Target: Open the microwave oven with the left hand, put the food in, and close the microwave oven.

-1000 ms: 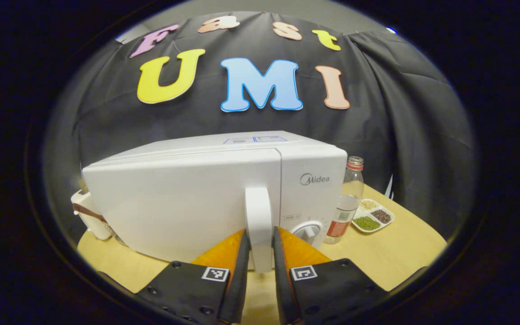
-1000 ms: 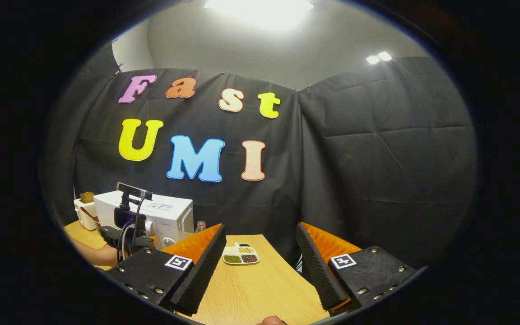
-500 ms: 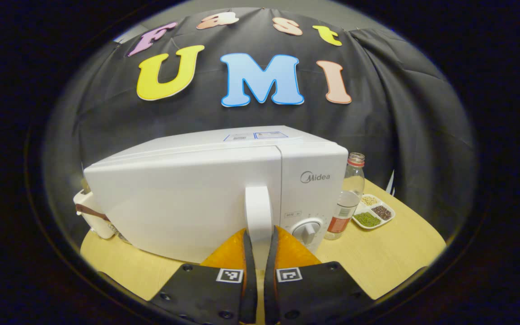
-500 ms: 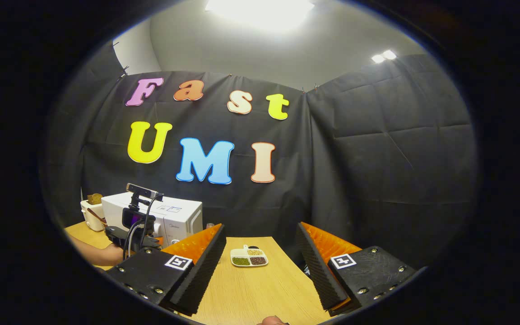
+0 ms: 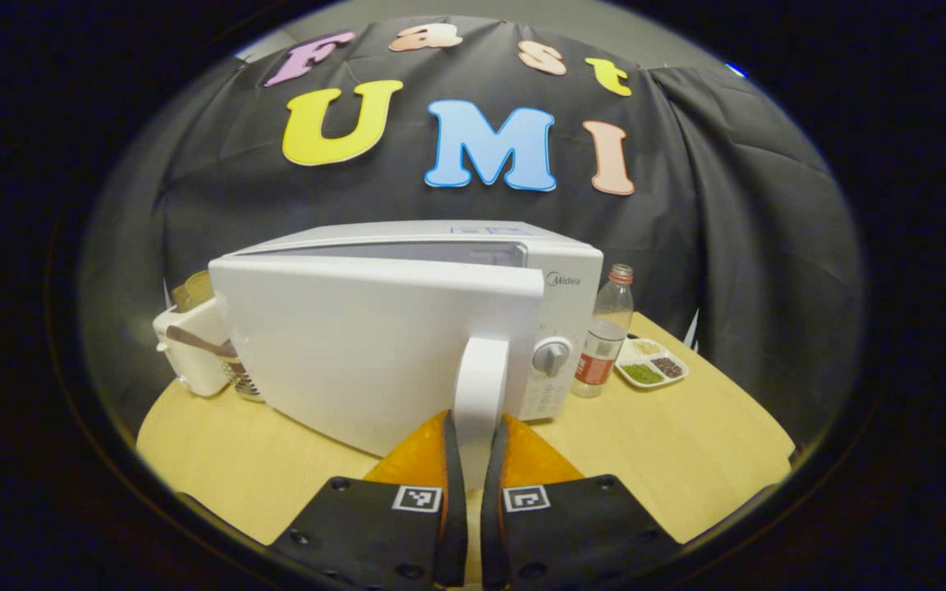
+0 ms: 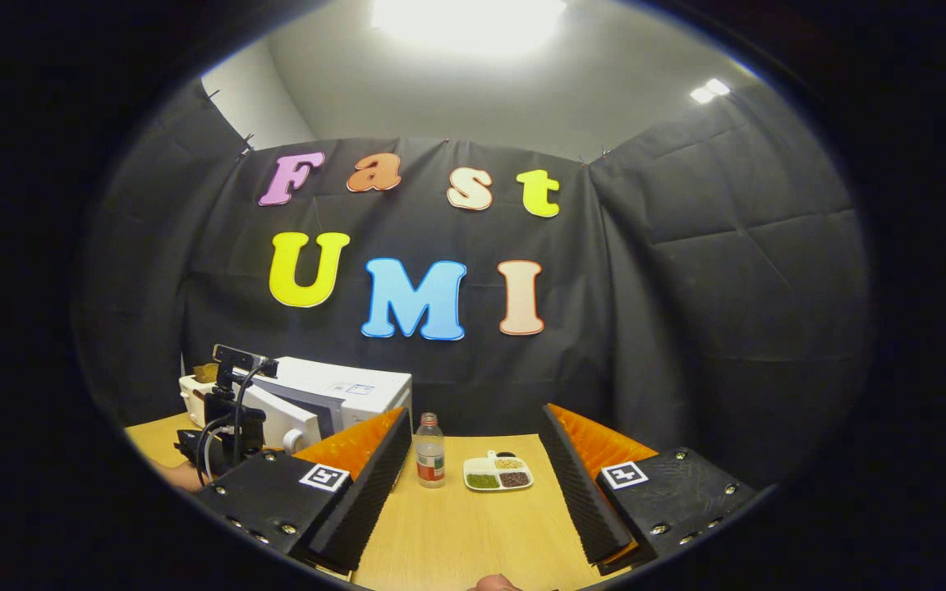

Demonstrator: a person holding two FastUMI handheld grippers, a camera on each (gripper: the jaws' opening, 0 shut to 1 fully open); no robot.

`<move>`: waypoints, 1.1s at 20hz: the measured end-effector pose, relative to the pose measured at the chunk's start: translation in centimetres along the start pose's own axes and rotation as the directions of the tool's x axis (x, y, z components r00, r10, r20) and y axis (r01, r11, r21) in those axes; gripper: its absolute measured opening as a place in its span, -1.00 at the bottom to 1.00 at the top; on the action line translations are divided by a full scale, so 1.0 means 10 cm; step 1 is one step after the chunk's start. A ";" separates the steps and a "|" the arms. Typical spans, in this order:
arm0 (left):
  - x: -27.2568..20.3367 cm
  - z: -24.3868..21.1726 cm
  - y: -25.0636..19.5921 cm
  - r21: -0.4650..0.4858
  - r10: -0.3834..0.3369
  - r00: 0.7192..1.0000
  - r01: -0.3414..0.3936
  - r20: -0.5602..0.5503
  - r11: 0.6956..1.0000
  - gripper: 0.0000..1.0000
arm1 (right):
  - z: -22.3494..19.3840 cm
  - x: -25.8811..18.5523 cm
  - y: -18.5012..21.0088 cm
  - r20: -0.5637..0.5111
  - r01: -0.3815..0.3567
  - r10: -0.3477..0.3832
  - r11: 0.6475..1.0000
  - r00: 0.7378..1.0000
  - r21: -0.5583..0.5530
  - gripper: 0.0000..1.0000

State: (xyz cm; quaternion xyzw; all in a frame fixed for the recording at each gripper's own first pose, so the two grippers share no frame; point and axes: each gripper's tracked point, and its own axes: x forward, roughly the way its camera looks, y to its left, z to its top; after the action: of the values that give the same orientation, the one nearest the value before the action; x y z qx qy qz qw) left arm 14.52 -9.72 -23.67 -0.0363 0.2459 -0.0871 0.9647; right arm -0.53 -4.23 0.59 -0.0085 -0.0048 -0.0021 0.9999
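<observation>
While the left gripper [image 5: 466, 427] clamps the door handle [image 5: 479, 386] of the microwave oven [image 5: 407, 328], door ajar, the right gripper [image 6: 473, 460] hangs spread and empty above the desk [image 6: 456, 533].

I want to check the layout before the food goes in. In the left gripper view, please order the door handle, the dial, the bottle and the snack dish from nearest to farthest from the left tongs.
1. Door handle: between the fingers of the left tongs.
2. Dial: just right, on the microwave's panel.
3. Bottle: farther right, standing on the table.
4. Snack dish: farthest right, past the bottle.
</observation>
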 end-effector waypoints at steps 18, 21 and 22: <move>-1.42 -0.60 1.04 -0.126 0.146 0.988 -0.150 -0.045 0.981 -0.43 | -0.12 0.03 1.48 -0.025 -0.357 0.357 0.934 0.934 0.026 0.92; -1.63 -0.68 1.28 -0.162 0.181 0.982 -0.187 -0.046 0.969 -0.46 | -0.11 -0.02 1.68 -0.022 -0.394 0.394 0.919 0.919 0.016 0.92; -1.67 -0.72 1.37 -0.171 0.195 0.980 -0.200 -0.050 0.965 -0.42 | -0.11 -0.03 1.74 -0.025 -0.403 0.404 0.915 0.915 0.015 0.92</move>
State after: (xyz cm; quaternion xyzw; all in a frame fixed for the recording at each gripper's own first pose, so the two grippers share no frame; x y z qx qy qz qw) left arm -1.31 6.66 -23.68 -0.0950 0.2706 0.0309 0.9575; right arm -0.76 13.11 -0.85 -0.0044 0.0110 0.2041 0.9789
